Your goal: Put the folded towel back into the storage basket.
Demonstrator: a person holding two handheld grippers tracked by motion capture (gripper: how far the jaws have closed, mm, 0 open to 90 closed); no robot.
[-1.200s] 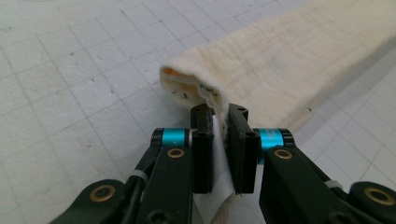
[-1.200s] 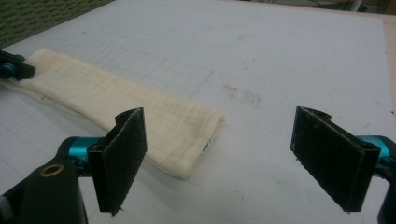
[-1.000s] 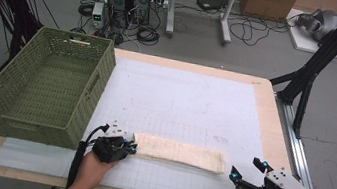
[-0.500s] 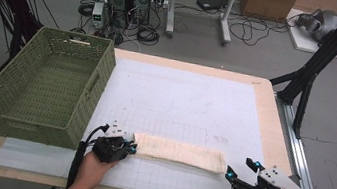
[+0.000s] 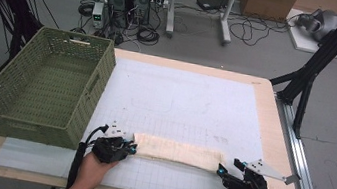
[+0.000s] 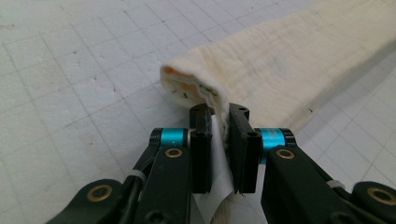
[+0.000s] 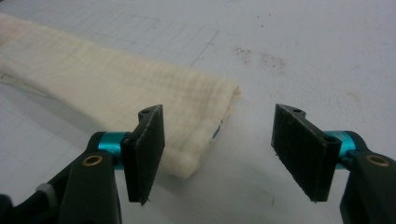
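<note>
Basket (image 5: 46, 86) left on table (image 5: 267, 96), cloth (image 5: 178, 152) right of it (near front edge)

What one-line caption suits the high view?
Left gripper pinches one end of a folded cream cloth while the open right gripper nears the other end, beside a green basket.

So the overhead cam sits high on the person's side of the table (image 5: 274, 120), looking forward and down, far enough back to catch the whole top plus the floor behind it. The other two ride on the tongs, super close and low over the mat. The left one looks along the folded cloth (image 6: 299, 60) from its left end, the right one from its right end (image 7: 140, 98). All three share that cloth (image 5: 178, 152).
</note>
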